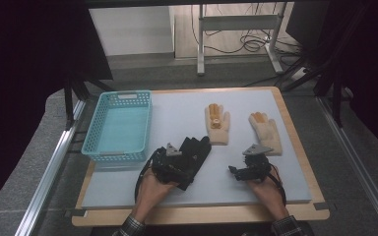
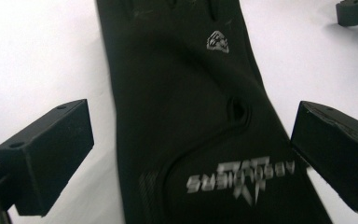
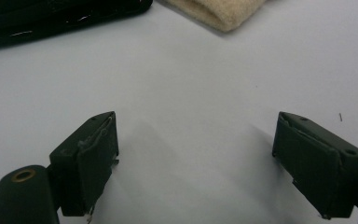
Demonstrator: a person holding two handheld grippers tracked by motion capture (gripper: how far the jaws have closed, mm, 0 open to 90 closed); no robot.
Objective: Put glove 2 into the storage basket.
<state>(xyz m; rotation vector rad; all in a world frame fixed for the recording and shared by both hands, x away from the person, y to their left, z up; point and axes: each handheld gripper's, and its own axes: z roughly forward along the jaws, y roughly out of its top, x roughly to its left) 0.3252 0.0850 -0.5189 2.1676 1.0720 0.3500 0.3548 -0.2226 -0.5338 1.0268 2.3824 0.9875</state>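
While the left gripper (image 2: 191,154) hovers with jaws spread wide on either side of the black glove (image 2: 186,93), that glove lies flat on the bench (image 1: 177,118), just right of the turquoise basket (image 1: 119,126). Nearby, the right gripper (image 3: 196,163) stands open over bare bench surface, holding nothing.

On the table right now: 2 cream gloves, one (image 1: 218,124) near the middle and one (image 1: 265,132) to its right. There's 1 black glove (image 1: 195,152), though the dark pile could be hiding a 2nd underneath, hard to call. 1 turquoise basket (image 1: 119,126). And 2 grippers, left (image 1: 169,164) and right (image 1: 248,169).
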